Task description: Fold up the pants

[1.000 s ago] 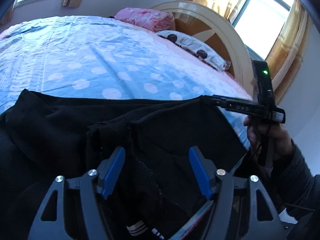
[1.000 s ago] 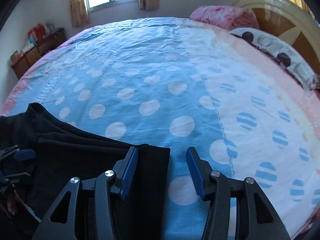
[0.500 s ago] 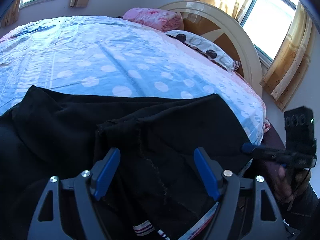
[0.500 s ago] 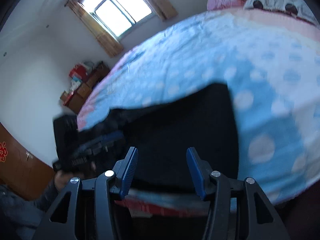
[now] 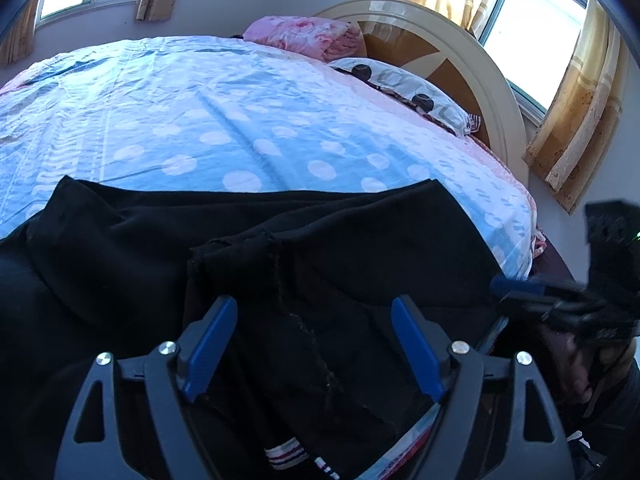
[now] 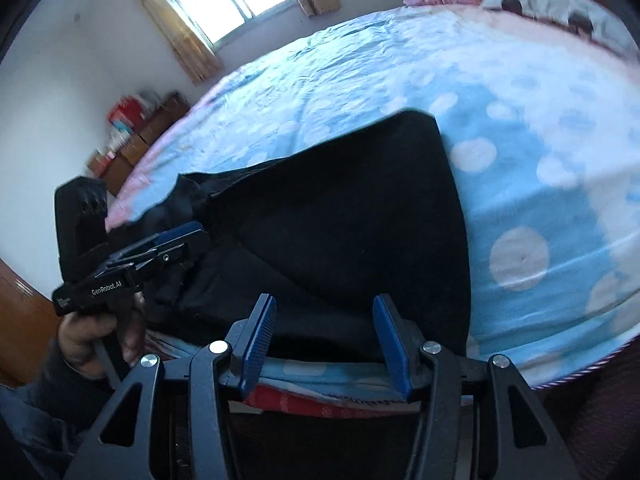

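Black pants [image 5: 320, 248] lie along the near edge of the bed, also in the right wrist view [image 6: 340, 220]. A raised fold with a seam [image 5: 280, 264] crosses the cloth. My left gripper [image 5: 312, 316] is open just above that fold, holding nothing. It shows from the side in the right wrist view [image 6: 176, 236]. My right gripper [image 6: 324, 316] is open over the pants' near edge, empty. It appears at the right in the left wrist view [image 5: 516, 286].
The bed has a blue polka-dot sheet [image 5: 200, 120]. A pink quilt [image 5: 304, 36], a spotted pillow [image 5: 400, 84] and a curved headboard [image 5: 460, 60] are at its far end. Wooden cabinets [image 6: 136, 140] stand by the wall under a window.
My right gripper swung from the far side of the pants to the near bed edge and turned left. My left gripper pulled back a little and stayed open over the fold.
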Action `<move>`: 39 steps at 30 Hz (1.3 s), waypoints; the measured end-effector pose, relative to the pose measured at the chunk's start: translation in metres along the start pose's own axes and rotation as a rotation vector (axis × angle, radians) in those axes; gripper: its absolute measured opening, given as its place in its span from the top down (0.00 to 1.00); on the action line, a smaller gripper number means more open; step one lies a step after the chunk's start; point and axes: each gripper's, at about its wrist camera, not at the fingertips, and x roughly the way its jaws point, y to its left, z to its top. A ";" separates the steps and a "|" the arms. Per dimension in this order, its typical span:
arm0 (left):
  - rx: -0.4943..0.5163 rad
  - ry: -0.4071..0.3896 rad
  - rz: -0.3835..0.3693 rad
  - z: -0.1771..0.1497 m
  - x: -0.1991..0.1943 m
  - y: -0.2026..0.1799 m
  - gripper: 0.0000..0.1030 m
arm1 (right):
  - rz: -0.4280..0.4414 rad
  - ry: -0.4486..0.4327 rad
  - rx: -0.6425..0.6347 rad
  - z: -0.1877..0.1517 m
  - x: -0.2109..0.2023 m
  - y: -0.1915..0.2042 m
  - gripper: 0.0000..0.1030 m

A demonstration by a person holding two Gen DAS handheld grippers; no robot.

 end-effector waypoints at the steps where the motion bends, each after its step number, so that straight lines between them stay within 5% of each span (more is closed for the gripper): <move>1: -0.017 -0.010 -0.009 0.000 -0.004 0.002 0.20 | -0.004 -0.021 -0.024 0.005 -0.005 0.007 0.49; 8: -0.049 -0.094 0.093 -0.010 -0.063 0.036 0.20 | 0.045 -0.022 -0.093 0.029 0.014 0.045 0.47; 16: -0.172 -0.156 0.421 -0.046 -0.177 0.159 0.20 | 0.117 0.010 -0.245 0.026 0.051 0.100 0.47; 21: -0.226 -0.165 0.558 -0.066 -0.226 0.213 0.20 | 0.143 0.034 -0.277 0.032 0.070 0.124 0.47; 24: -0.262 -0.145 0.556 -0.077 -0.234 0.238 0.20 | 0.157 0.039 -0.287 0.032 0.078 0.133 0.47; 33: -0.407 -0.116 0.378 -0.094 -0.208 0.277 0.20 | 0.152 0.072 -0.311 0.029 0.095 0.151 0.47; 39: -0.361 -0.093 0.352 -0.090 -0.197 0.277 0.06 | 0.103 0.120 -0.248 0.029 0.115 0.136 0.47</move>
